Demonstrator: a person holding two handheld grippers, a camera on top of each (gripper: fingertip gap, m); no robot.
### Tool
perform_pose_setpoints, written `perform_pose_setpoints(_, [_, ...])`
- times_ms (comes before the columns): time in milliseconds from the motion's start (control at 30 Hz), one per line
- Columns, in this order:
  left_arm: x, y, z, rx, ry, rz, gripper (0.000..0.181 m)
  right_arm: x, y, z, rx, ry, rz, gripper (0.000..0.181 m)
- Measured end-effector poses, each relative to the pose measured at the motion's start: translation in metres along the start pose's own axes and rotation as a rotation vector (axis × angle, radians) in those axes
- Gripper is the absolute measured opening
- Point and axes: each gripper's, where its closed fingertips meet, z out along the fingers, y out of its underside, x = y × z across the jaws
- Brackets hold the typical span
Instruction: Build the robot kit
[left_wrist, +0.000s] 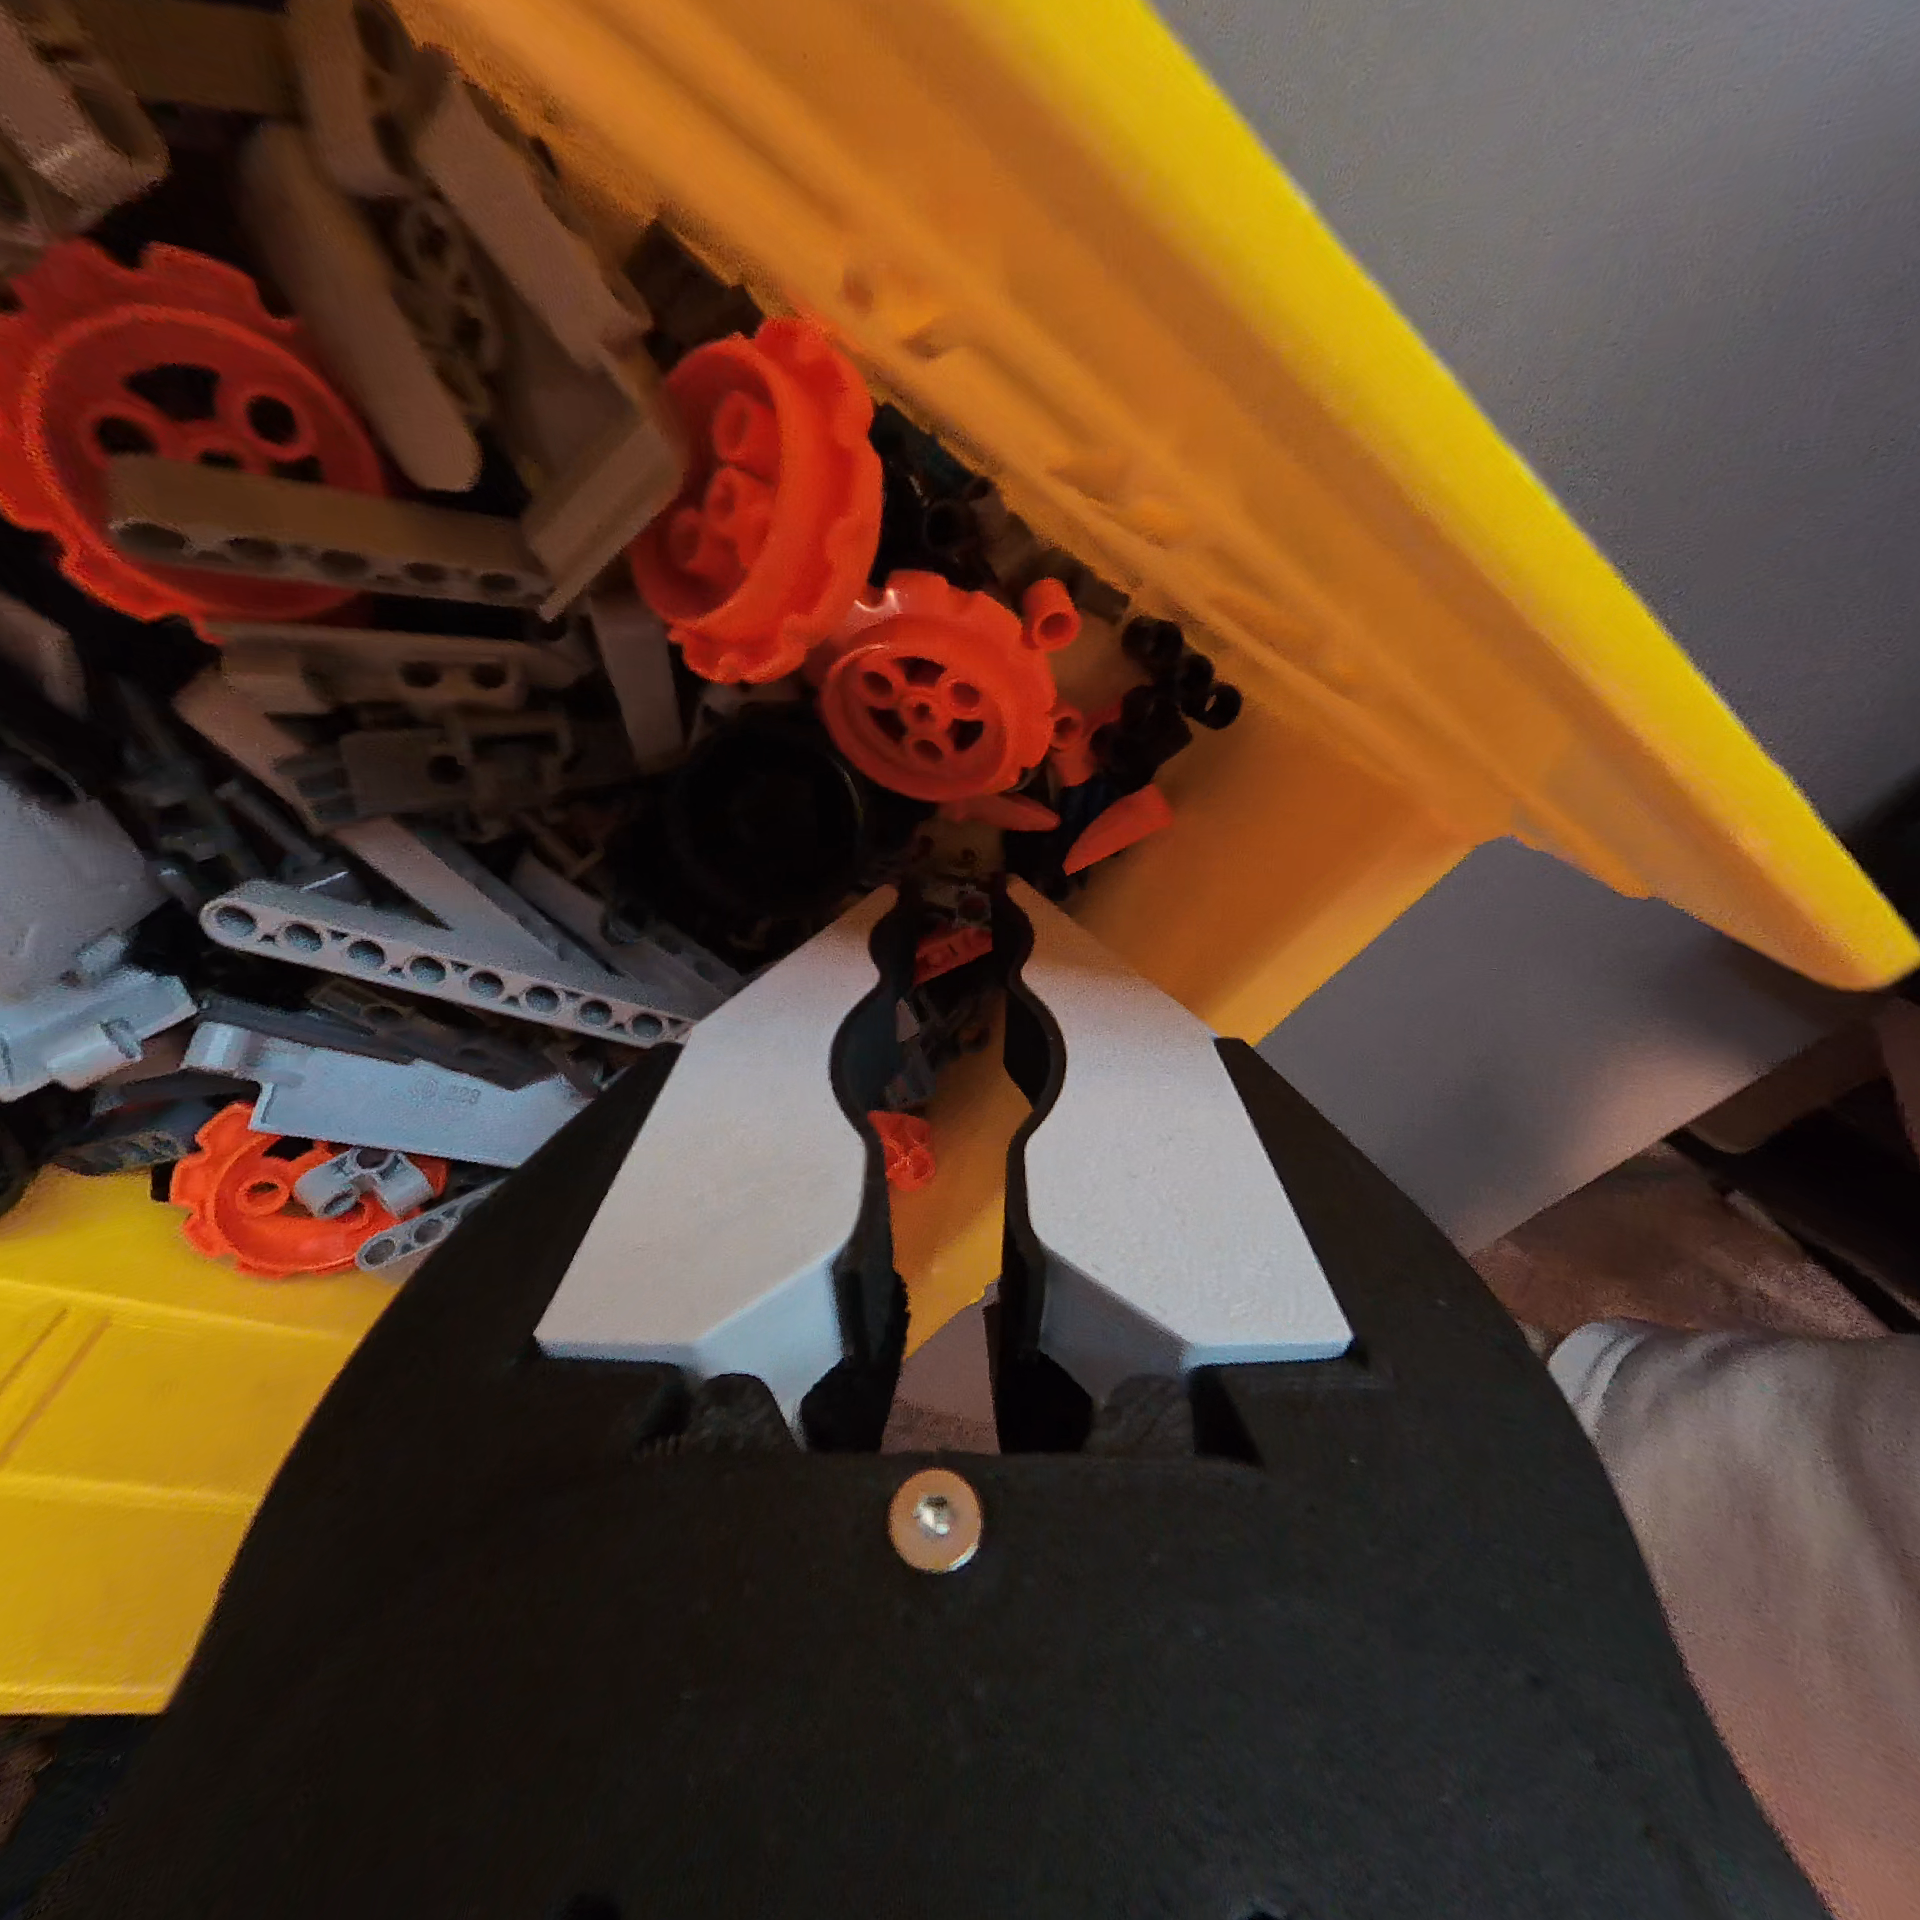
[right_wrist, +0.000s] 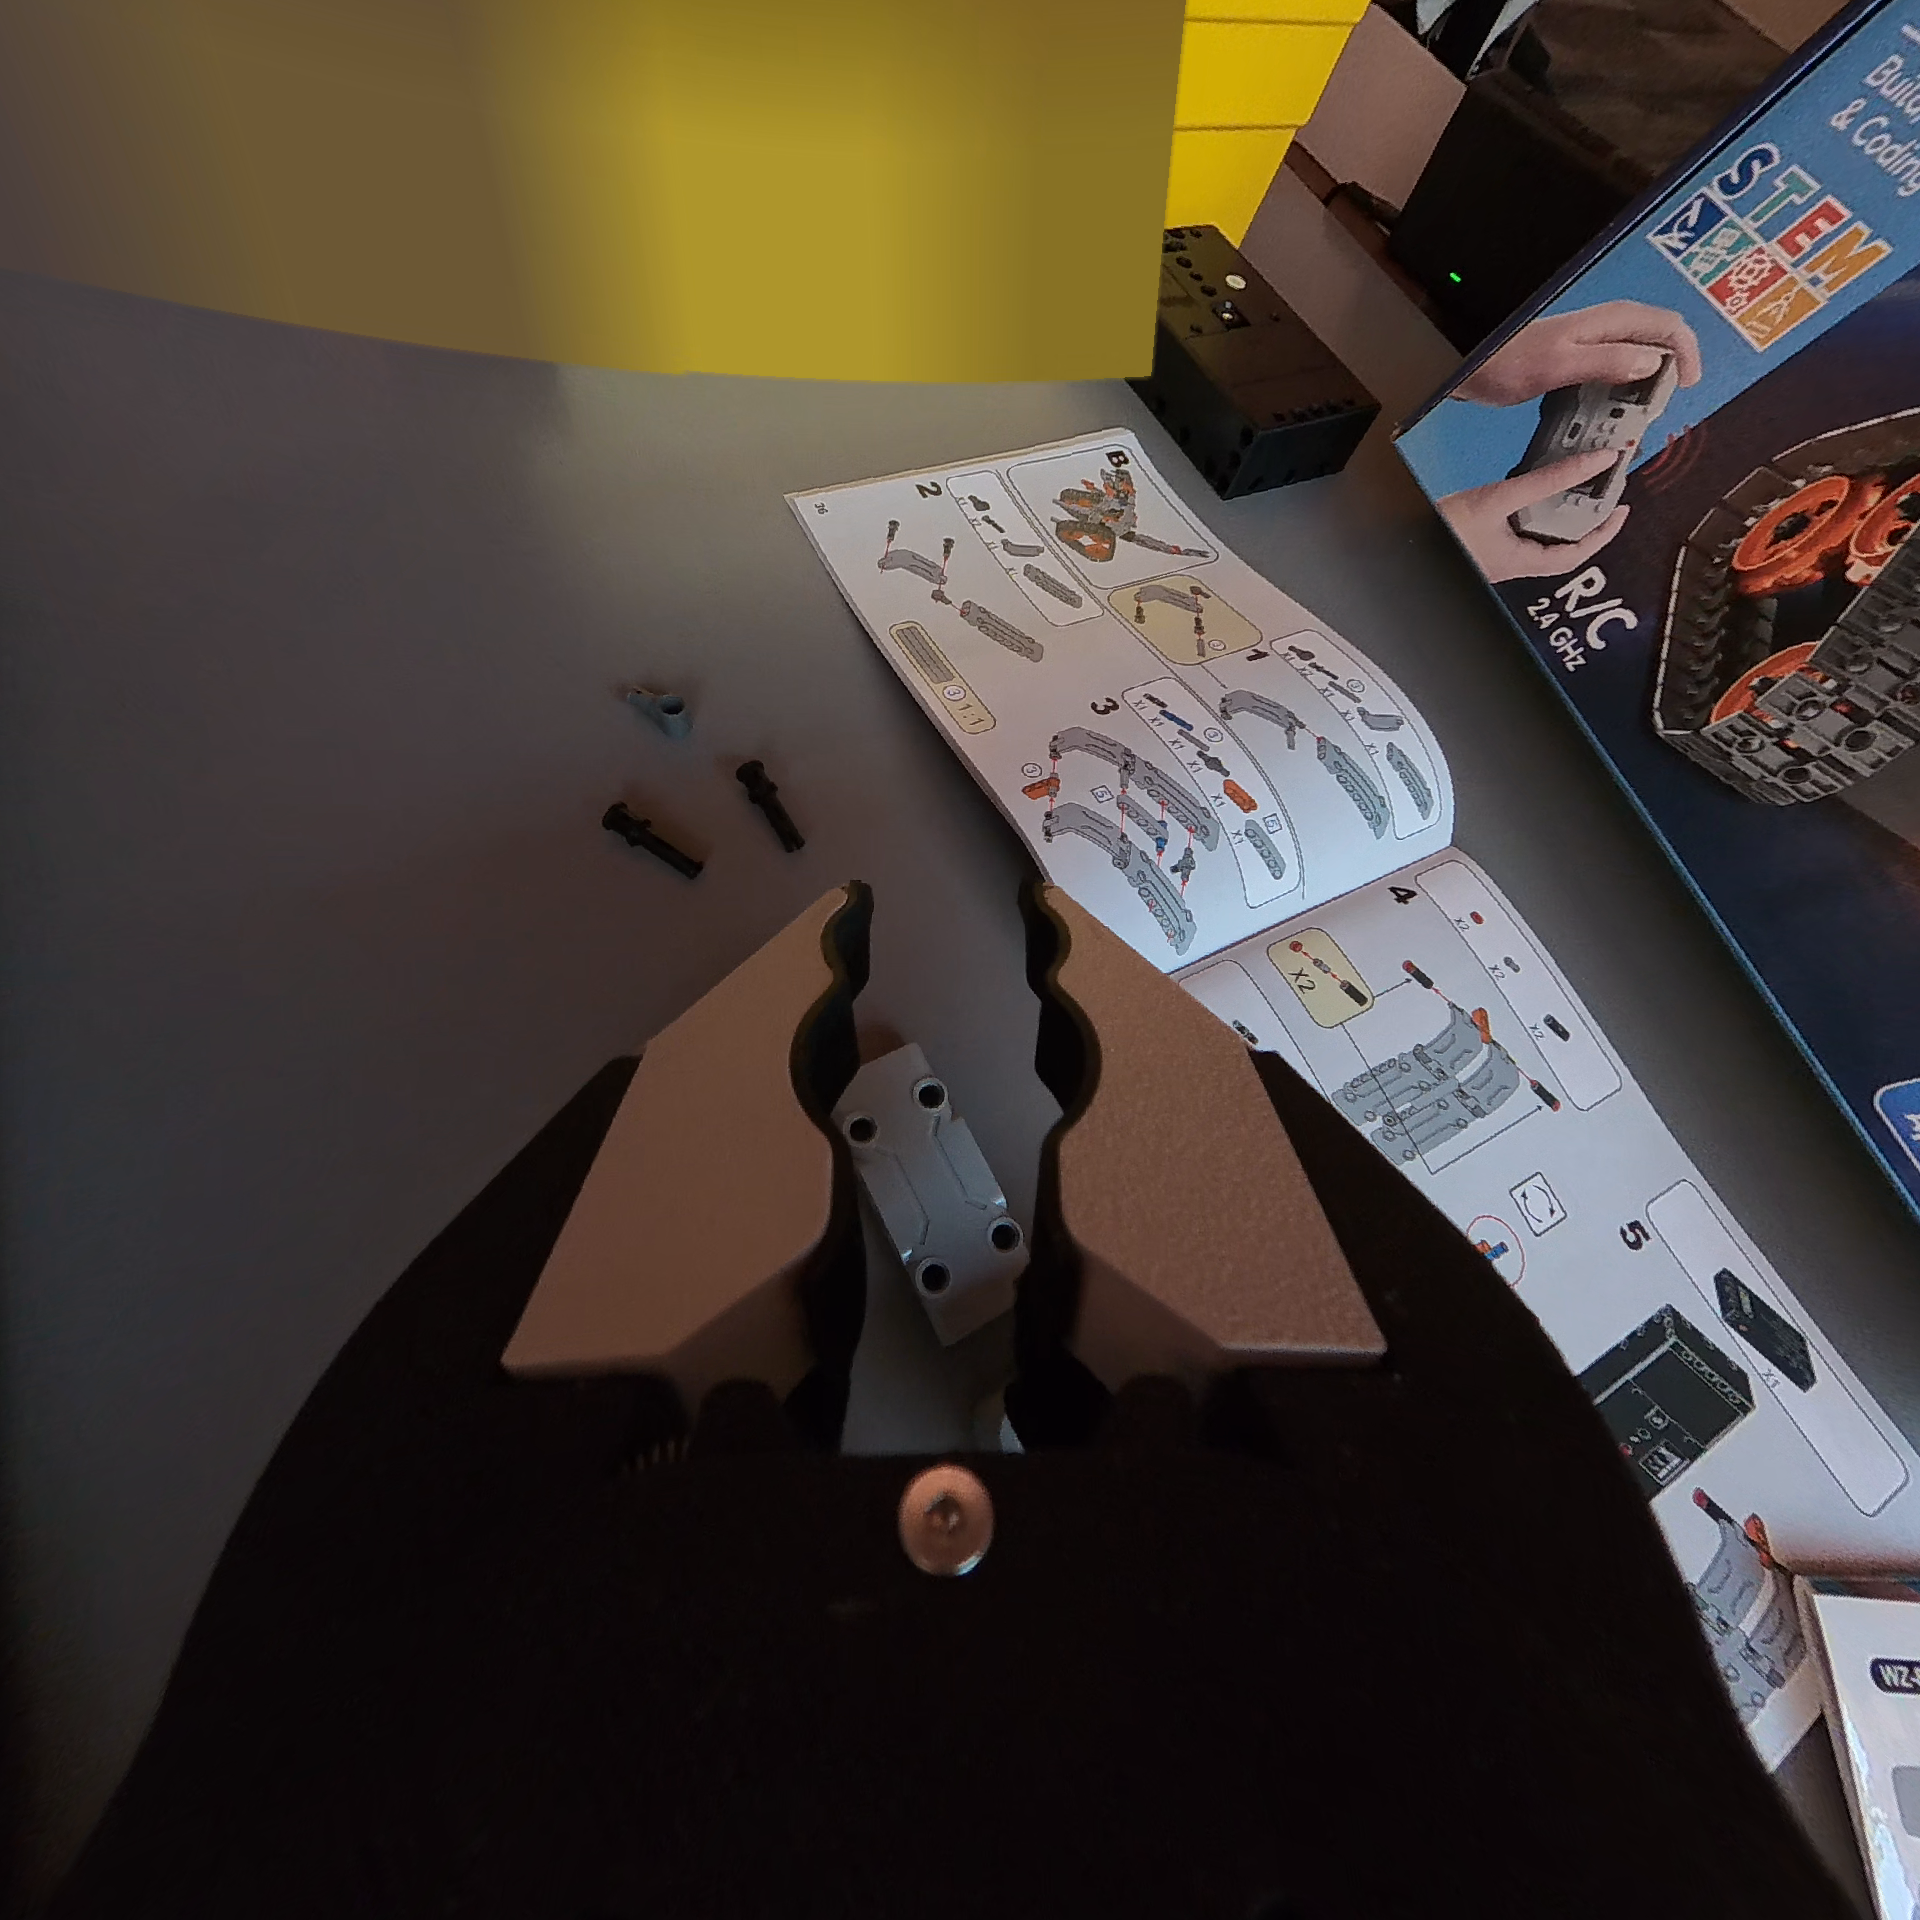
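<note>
Claws in both views stand with their jaws apart. Left claw (left_wrist: 951, 914) reaches into a yellow bin (left_wrist: 1195, 395) tipped on its side, its tips at a heap of small black and orange connector pieces (left_wrist: 951, 951) in the bin's corner; whether they touch any piece cannot be told. Just beyond sit a small orange wheel (left_wrist: 930, 701), a larger orange wheel (left_wrist: 764, 499) and a black tyre (left_wrist: 748, 821). Grey perforated beams (left_wrist: 436, 971) lie to the left of the claw.

Right claw (right_wrist: 948, 899) hangs over the grey tabletop (right_wrist: 312, 623). A grey block with round holes (right_wrist: 930, 1184) lies between its fingers, near their base, and it is unclear whether the pads touch it. Ahead and to the left, two black pins (right_wrist: 652, 840) and a small grey connector (right_wrist: 662, 710) rest on the tabletop, apart from one another. An open instruction booklet (right_wrist: 1143, 707) lies to the right, with a blue printed box (right_wrist: 1714, 520) beyond it and a black block (right_wrist: 1257, 384) near the booklet's far edge.
</note>
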Motion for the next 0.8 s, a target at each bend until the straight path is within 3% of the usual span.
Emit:
perform_pose_setpoints(233, [0.003,-0.004,0.001,0.004,0.015,0.006,0.015,-0.001,0.001,0.000,-0.003,-0.003,-0.001,0.028])
perform_pose_setpoints(533, [0.004,-0.001,0.003,-0.039,-0.078,0.073,0.019,-0.001,0.000,0.000,-0.003,-0.007,0.000,0.028])
perform_pose_setpoints(800, [-0.005,0.009,0.002,-0.073,-0.088,0.015,0.018,-0.002,0.001,0.000,-0.004,-0.010,0.000,0.028])
